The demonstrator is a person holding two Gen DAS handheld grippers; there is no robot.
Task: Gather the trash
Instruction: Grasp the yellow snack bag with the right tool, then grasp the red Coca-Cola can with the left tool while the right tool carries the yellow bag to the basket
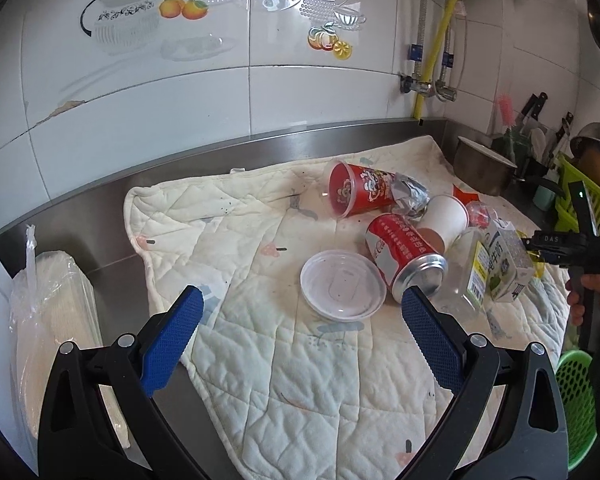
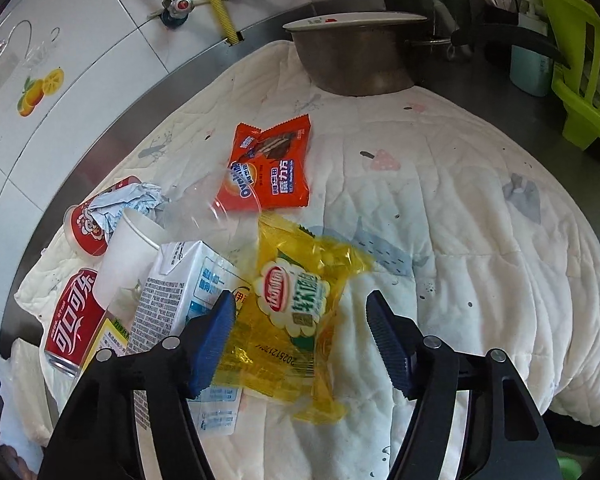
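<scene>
Trash lies on a quilted white cloth (image 1: 284, 360). In the left wrist view I see a clear round lid (image 1: 343, 285), a red cola can (image 1: 405, 252) on its side, a red printed cup (image 1: 358, 188), crumpled foil (image 1: 410, 196), a white paper cup (image 1: 446, 216) and a milk carton (image 1: 504, 268). My left gripper (image 1: 300, 312) is open above the cloth, just short of the lid. My right gripper (image 2: 300, 320) is open over a yellow snack wrapper (image 2: 296, 304), which lies between its fingers. The carton (image 2: 184, 292), an orange wrapper (image 2: 270, 168) and the can (image 2: 76, 320) lie nearby.
A steel pot (image 2: 352, 56) stands at the cloth's far edge. A green dish rack (image 2: 580, 76) is at the right. A green basket (image 1: 576, 404) sits below the counter edge. A bagged stack (image 1: 52, 332) rests on the steel counter at the left.
</scene>
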